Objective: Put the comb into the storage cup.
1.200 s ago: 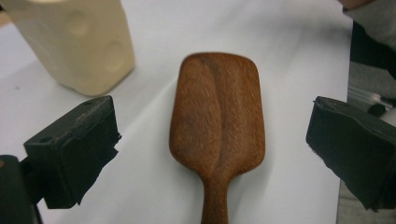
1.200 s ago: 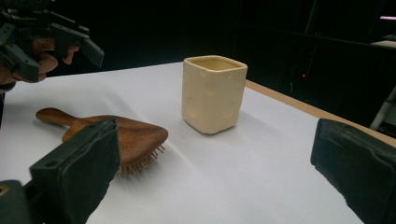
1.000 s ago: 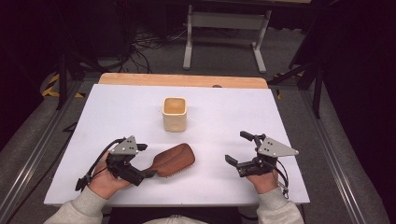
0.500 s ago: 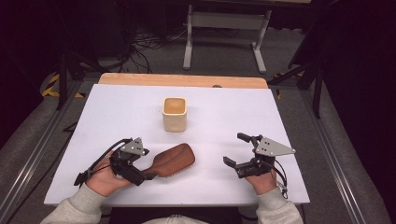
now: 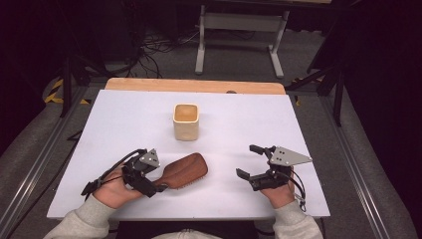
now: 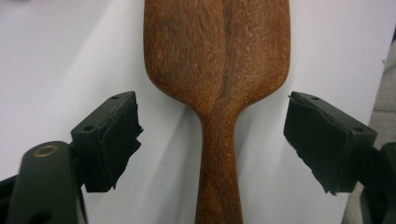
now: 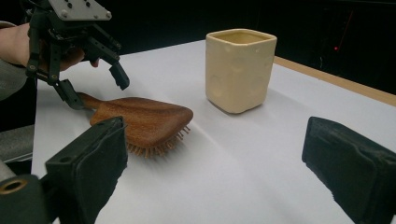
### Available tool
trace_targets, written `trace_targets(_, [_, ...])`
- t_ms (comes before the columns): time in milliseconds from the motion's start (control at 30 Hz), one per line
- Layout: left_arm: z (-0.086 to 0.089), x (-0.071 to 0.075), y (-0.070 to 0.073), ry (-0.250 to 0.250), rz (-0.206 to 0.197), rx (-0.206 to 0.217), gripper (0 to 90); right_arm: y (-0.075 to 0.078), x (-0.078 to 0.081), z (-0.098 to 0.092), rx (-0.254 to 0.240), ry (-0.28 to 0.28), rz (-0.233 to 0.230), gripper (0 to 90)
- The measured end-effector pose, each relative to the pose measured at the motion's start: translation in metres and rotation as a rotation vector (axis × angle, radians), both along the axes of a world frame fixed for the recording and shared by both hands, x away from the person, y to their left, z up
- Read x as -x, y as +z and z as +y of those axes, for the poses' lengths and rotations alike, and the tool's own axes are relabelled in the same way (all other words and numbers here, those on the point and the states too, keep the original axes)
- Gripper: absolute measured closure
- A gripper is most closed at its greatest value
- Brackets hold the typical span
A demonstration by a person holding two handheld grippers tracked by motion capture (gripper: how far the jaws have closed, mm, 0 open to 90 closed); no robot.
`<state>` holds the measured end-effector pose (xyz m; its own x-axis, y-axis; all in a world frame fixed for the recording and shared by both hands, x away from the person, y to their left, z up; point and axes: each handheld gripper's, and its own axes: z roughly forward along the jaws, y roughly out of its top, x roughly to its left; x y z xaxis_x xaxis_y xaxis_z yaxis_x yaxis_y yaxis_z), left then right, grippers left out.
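Left gripper, seen in the high view at the lower left of the frame, stood with its jaws on either side of the brush handle; the jaws had just been closing, with the handle between them. The brush lay bristles down on the white table, low and left of centre, its head pointing up and right. Right gripper sat at the lower right, jaws parted and empty, having just narrowed slightly, well apart from the brush. A cream cup stood upright above the brush, near the frame's centre, apart from both grippers.

Left gripper view: the gripper looked straight down the brush. The handle ran up the middle of the frame from the bottom edge, widening into the head at the top. Both pads stood clear of the wood, with white table showing on each side of the handle. Nothing was gripped.

Right gripper view: the gripper held nothing; its pads framed bare table at the bottom corners. The brush lay at mid left, bristles visible beneath its head. The left gripper straddled the handle at the upper left. The cup stood upper centre, just right of the brush head, not touching it.
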<state>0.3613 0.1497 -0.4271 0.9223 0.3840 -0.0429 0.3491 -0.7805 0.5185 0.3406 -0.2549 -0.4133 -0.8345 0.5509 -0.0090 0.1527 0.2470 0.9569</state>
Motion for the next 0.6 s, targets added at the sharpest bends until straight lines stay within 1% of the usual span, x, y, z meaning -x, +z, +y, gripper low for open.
trace_targets(33, [0.000,0.000,0.000,0.000,0.000,0.000,20.0,0.000,0.000,0.000,0.000,0.000,0.000,7.7])
trace_targets(67, [-0.002,-0.001,-0.001,-0.009,-0.011,-0.041,20.4,0.000,0.000,0.001,0.001,0.003,0.002,7.5])
trace_targets(133, [-0.003,-0.004,-0.002,-0.010,0.016,-0.059,23.4,-0.001,0.000,0.001,0.004,0.005,0.002,7.3])
trace_targets(200, [-0.004,-0.005,-0.003,-0.010,0.034,-0.056,26.9,-0.001,0.000,0.002,0.008,0.008,0.002,7.0])
trace_targets(233, [-0.004,-0.005,-0.003,-0.010,0.034,-0.056,28.0,-0.001,0.000,0.002,0.010,0.009,0.003,6.9])
trace_targets(267, [-0.005,-0.006,-0.005,-0.018,0.056,-0.061,29.4,-0.001,0.000,0.002,0.012,0.007,0.006,6.9])
trace_targets(333, [-0.006,-0.007,-0.006,-0.015,0.069,-0.062,30.8,-0.001,0.000,0.002,0.011,0.009,0.008,6.9])
trace_targets(367, [-0.006,-0.007,-0.006,-0.015,0.069,-0.062,30.8,-0.001,0.000,0.002,0.011,0.009,0.008,6.9])
trace_targets(433, [-0.008,-0.008,-0.009,-0.006,0.089,-0.077,32.1,-0.001,0.000,0.002,0.009,0.010,0.009,6.9])
trace_targets(500, [-0.009,-0.008,-0.010,-0.004,0.085,-0.085,31.7,-0.001,0.000,0.002,0.006,0.011,0.009,6.9])
trace_targets(567, [-0.010,-0.009,-0.011,-0.005,0.092,-0.089,32.0,-0.001,0.000,0.001,0.007,0.014,0.008,6.9])
trace_targets(600, [-0.011,-0.009,-0.012,-0.012,0.096,-0.093,35.0,-0.001,0.000,0.001,0.004,0.014,0.009,6.9])
